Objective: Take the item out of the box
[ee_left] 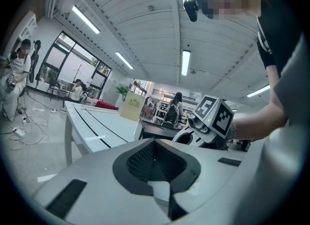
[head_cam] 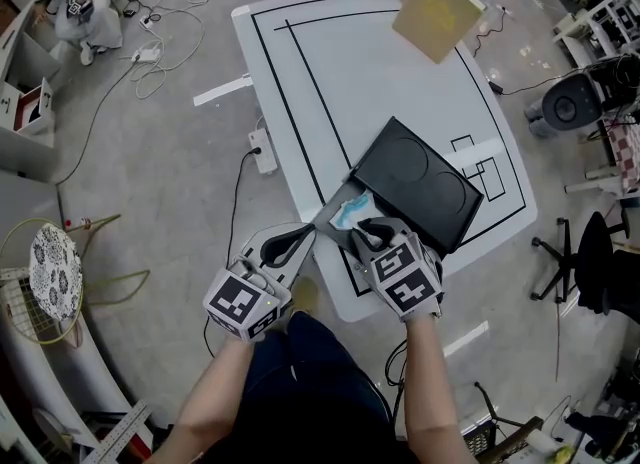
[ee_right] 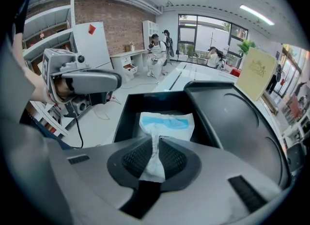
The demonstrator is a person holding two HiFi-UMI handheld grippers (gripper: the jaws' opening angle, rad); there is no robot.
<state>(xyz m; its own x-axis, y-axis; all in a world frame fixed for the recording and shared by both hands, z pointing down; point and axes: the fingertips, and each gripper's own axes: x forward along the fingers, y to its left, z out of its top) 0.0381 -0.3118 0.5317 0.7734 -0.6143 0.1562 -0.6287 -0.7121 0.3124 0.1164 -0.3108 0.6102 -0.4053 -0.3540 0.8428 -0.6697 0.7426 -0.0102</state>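
Right gripper (ee_right: 156, 147) is clamped on the near end of the white-and-blue packet (ee_right: 166, 123). The rest of the packet lies inside the open black box (ee_right: 124, 117), not yet clear of it. Left gripper (ee_left: 155, 163) has its jaws together with nothing in them, just left of the box and not touching it.

Risks:
- The grip on the thin wrapper is small, so the packet may slip out on lifting.
- The packet could snag the box's near wall and drag the unheld box off the tabletop (head_cam: 330, 72), whose edge runs just beside the box.

Flat white-and-blue packet (ee_right: 166, 122), near end pinched in right gripper (ee_right: 156, 157), reaching into open black box (ee_right: 125, 117).
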